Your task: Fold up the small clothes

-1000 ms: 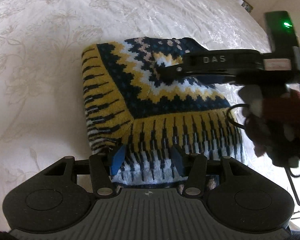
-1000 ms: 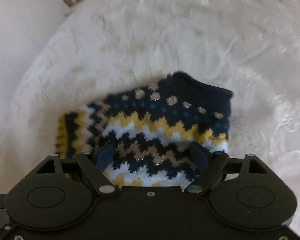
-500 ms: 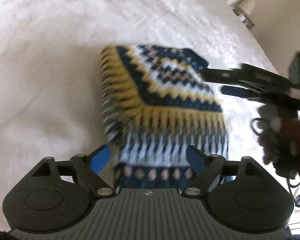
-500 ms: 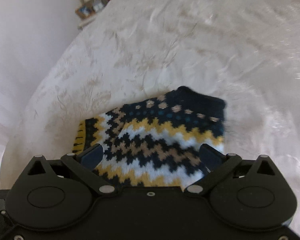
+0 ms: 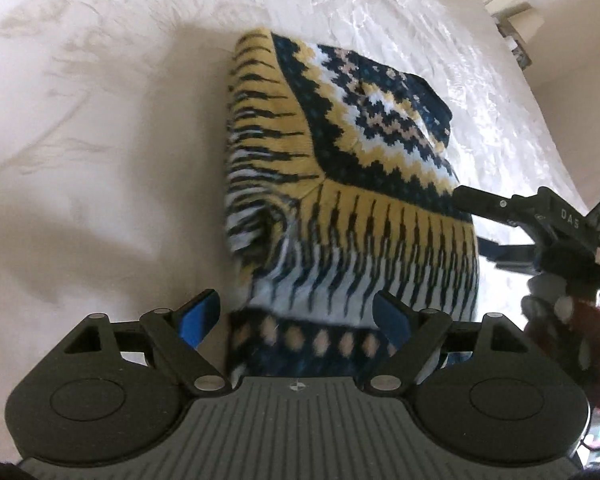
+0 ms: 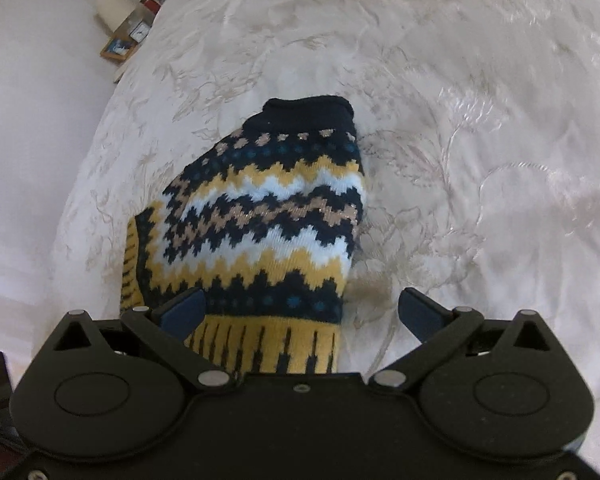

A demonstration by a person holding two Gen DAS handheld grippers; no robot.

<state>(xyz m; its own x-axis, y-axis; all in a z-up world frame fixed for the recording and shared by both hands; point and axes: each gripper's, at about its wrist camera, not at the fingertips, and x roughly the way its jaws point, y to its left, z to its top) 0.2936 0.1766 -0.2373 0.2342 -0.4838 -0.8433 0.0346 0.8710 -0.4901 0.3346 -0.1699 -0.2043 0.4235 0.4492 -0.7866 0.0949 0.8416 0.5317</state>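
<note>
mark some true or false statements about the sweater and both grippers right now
1. The sweater lies folded on a pale bedspread. True.
2. The left gripper is clamped on the sweater. False: its jaws stand open, pads off the knit.
3. The right gripper is open. True.
4. The sweater is plain red. False: it is patterned in navy, yellow and white.
5. The sweater's navy collar points away from the right gripper. True.

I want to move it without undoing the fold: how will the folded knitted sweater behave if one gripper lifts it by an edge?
The sweater is soft knit, so it would probably sag and unfold. Its thick layers look bulky yet light. On the smooth bedspread it likely slides easily.
</note>
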